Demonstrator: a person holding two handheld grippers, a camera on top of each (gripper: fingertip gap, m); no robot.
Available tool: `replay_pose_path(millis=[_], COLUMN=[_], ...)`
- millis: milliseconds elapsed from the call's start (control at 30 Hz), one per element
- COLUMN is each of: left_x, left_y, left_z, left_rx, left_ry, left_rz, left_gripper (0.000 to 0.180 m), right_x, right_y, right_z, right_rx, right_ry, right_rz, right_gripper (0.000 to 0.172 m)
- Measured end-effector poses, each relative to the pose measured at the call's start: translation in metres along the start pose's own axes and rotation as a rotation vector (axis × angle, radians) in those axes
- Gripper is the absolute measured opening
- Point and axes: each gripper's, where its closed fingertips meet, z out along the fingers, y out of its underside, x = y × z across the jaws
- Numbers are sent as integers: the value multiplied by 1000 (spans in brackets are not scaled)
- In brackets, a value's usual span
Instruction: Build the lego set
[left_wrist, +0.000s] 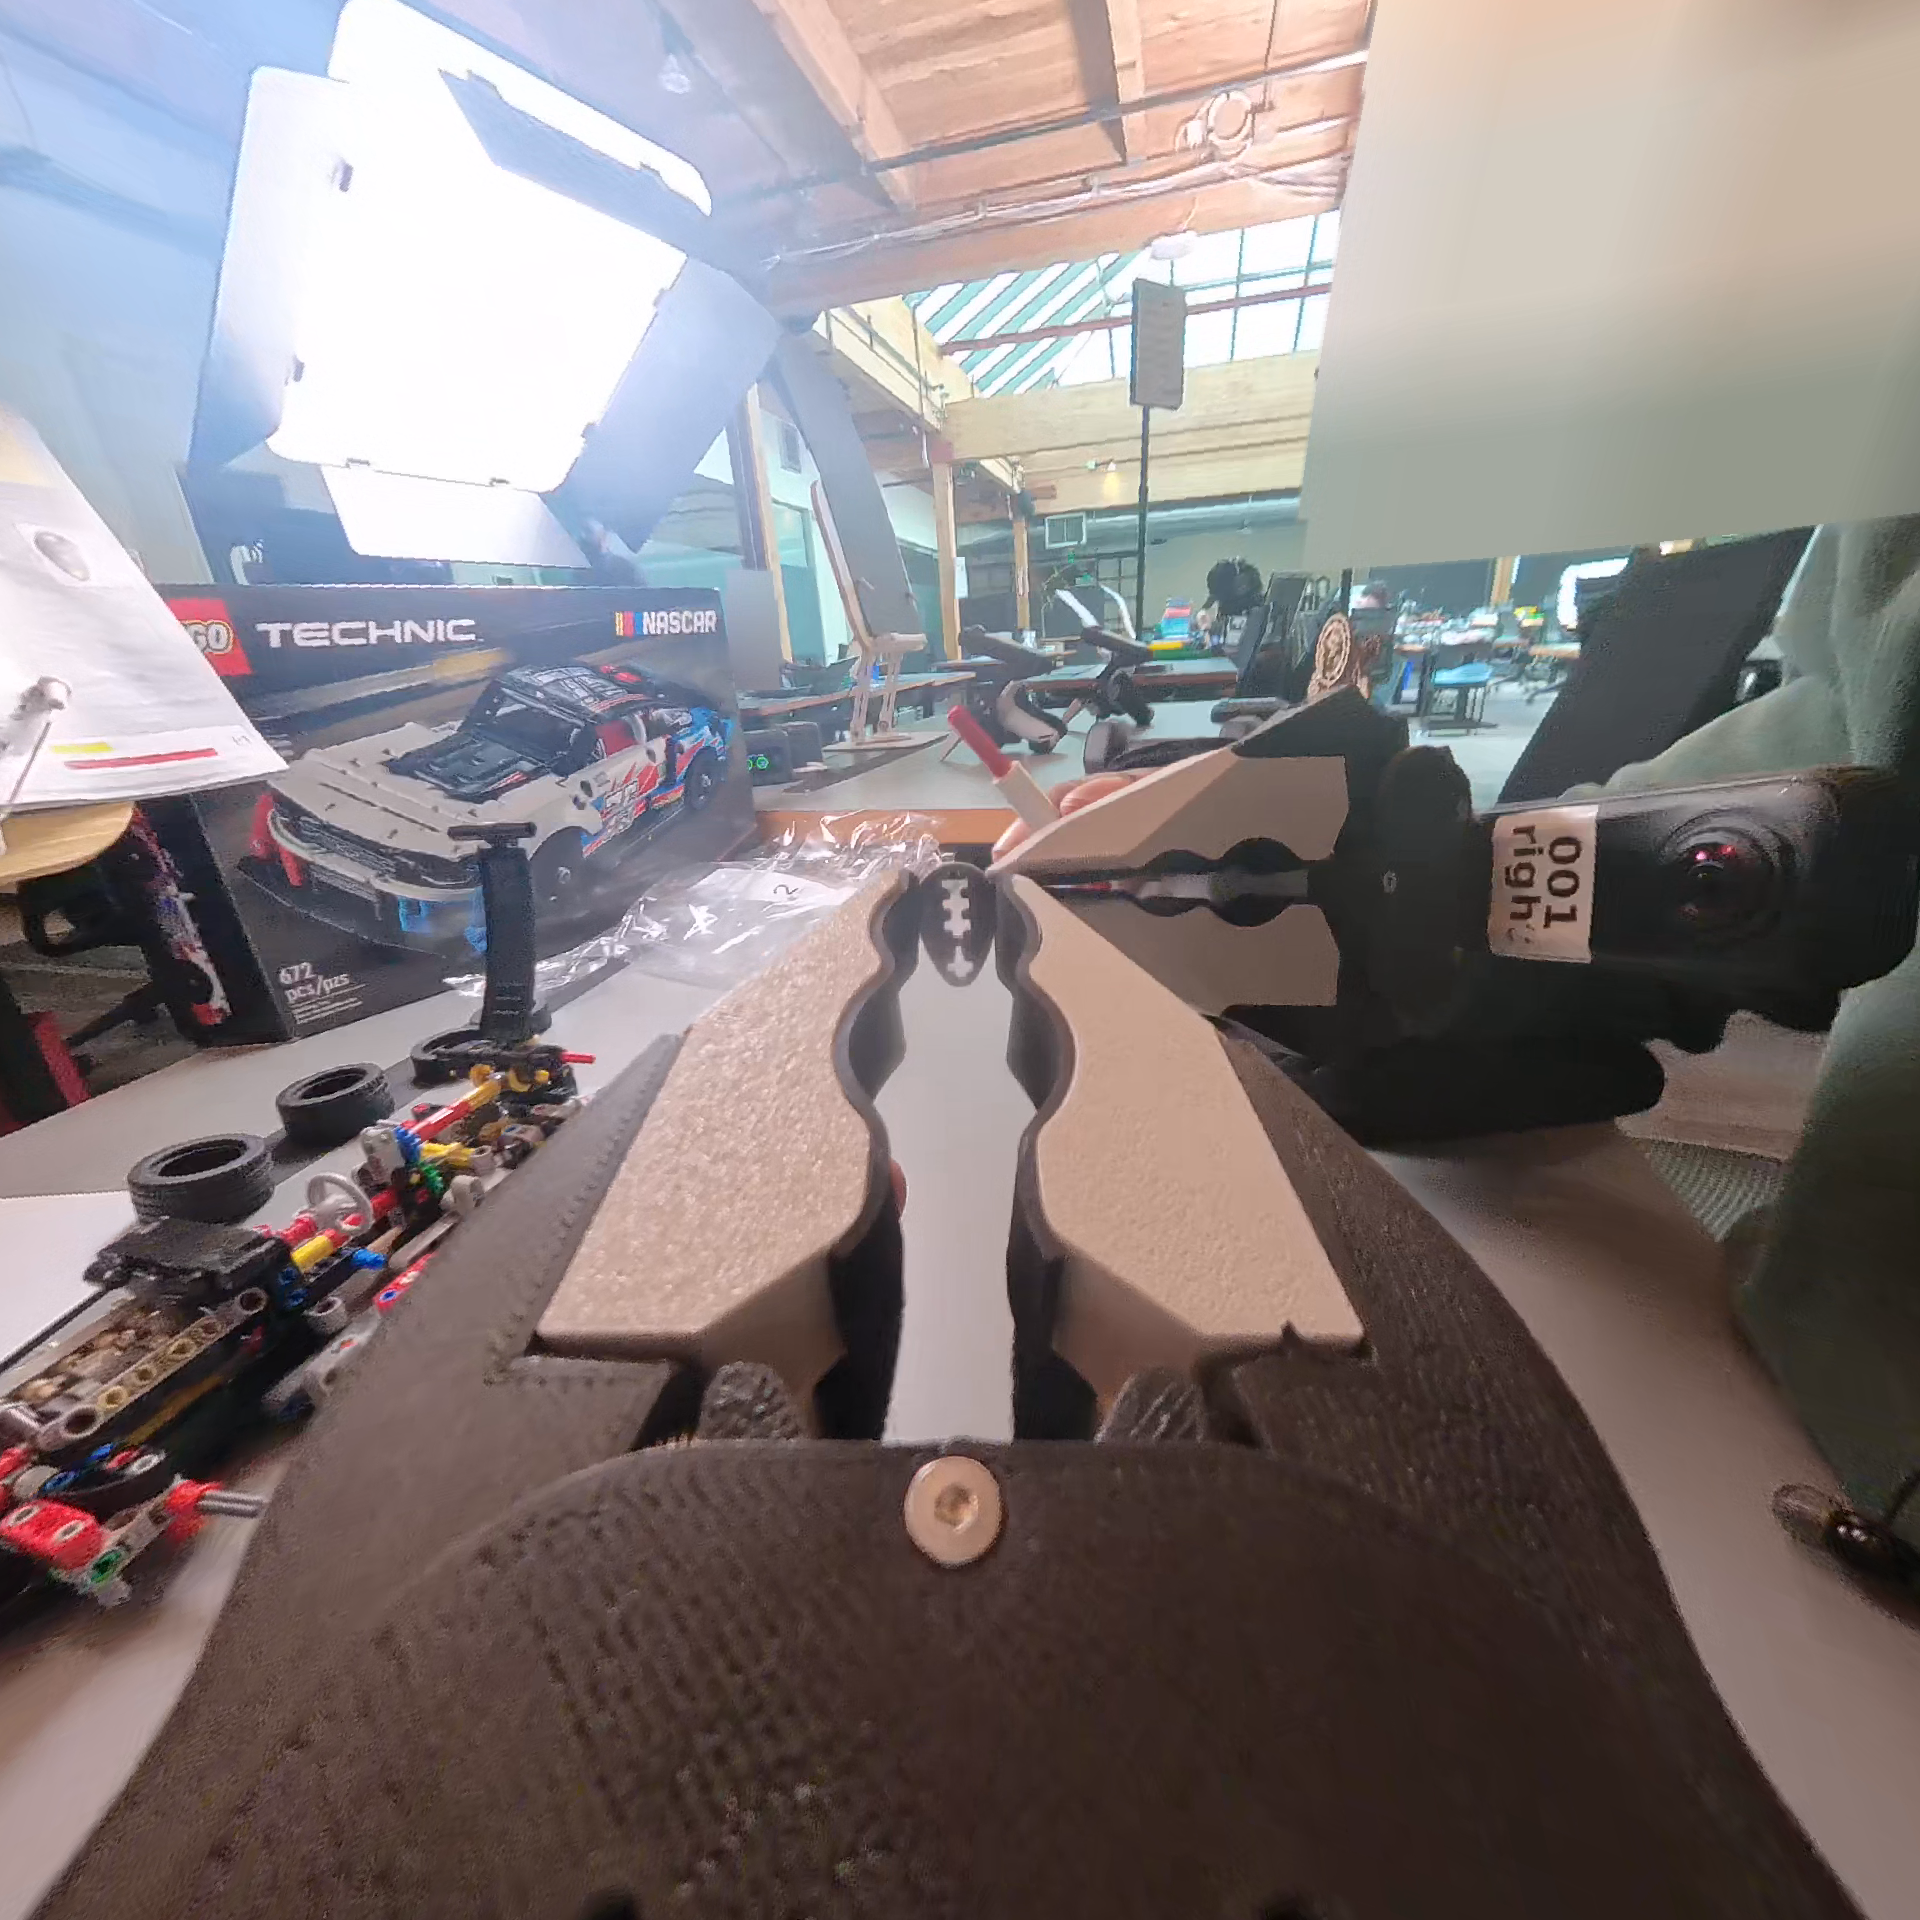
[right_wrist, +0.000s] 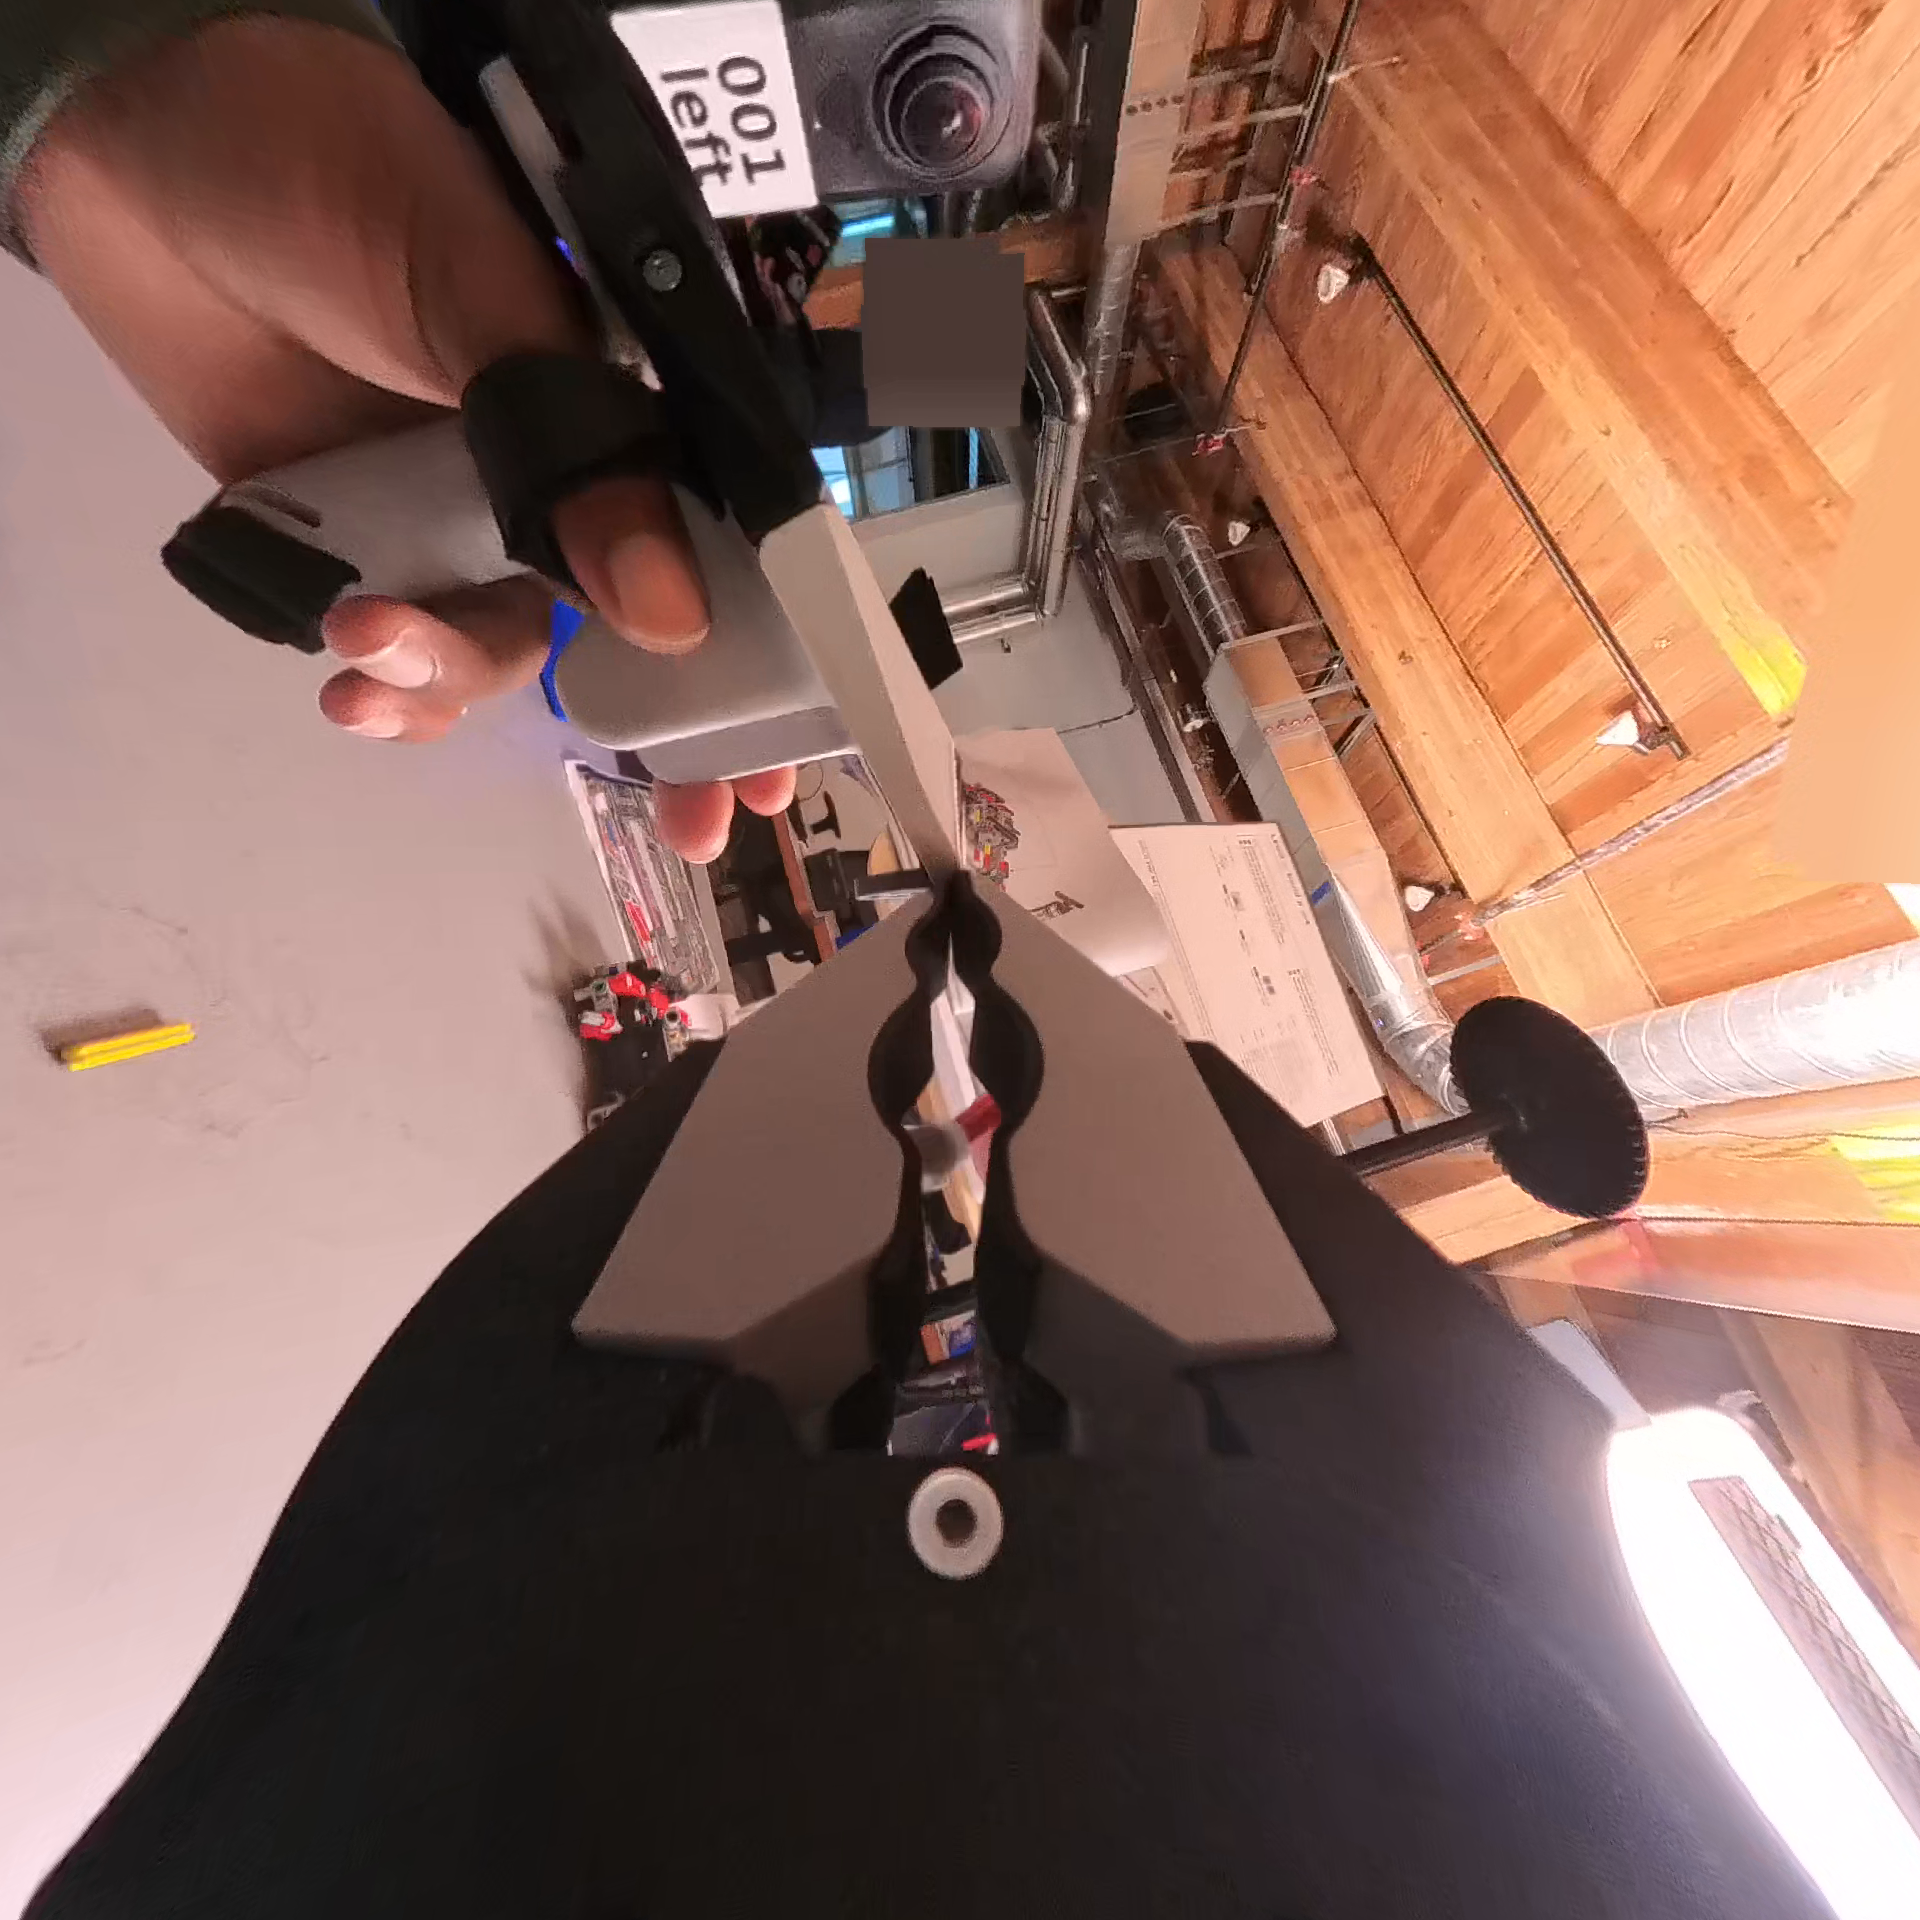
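My left gripper (left_wrist: 958, 920) is shut on a small dark grey oval piece (left_wrist: 958, 923) with cross-shaped holes and holds it upright above the grey table (left_wrist: 956, 1247). Both pads press its sides. My right gripper (left_wrist: 1000, 868) comes in from the right. Its fingers are shut, and their tips touch the top right edge of that piece. In the right wrist view my right gripper (right_wrist: 956, 896) is shut. Its tips meet the tip of the left gripper's finger (right_wrist: 894, 707), where the piece (right_wrist: 883, 885) shows edge-on. A hand (right_wrist: 312, 260) holds the left gripper.
A toy car kit box (left_wrist: 468, 769) stands at the back left, with clear plastic bags (left_wrist: 748, 894) in front of it. Loose tyres (left_wrist: 203, 1174) and a partly built model (left_wrist: 208, 1299) lie at the left. An instruction booklet (left_wrist: 94, 665) sits at the far left. Yellow pieces (right_wrist: 125, 1039) lie on the table. Only a small space, under 4 cm, lies between the two pairs of fingers.
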Motion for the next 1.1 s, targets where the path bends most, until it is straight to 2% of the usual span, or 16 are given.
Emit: replay_pose_path(millis=[200, 333, 400, 567, 633, 733, 833, 933, 1100], left_x=[-5, -20, -31, -56, -65, -78, -81, -79, -74], left_y=[0, 12, 17, 24, 28, 46, 69, 90, 100], left_z=[1, -3, -7, -18, -22, -28, -33, -39, -39], left_rx=[1, -47, -58, -89, -107, -203, -323, -437, -496], left_ry=[6, -39, -71, -167, -197, -226, -203, -182, -156], left_rz=[-48, -67, -95, -128, -145, -200, -267, -311, -271], left_gripper=[12, 12, 13, 12, 13, 12, 12, 12, 13], right_x=[-1, -22, -36, -38, -45, -75, -109, -125, -136], right_y=[6, 21, 31, 78, 108, 149, 171, 167, 140], right_z=[3, 5, 4, 3, 1, -9, -25, -30, -14], right_rx=[13, -8, -13, -118, -204, -360, -478, -534, -501], right_ry=[-33, -140, -226, -319, -375, -584, -851, -1042, -1106], right_rz=[15, 104, 216, 621, 766, 927, 874, 866, 817], right_gripper=[0, 0, 0, 0, 9, 15, 16, 20, 0])
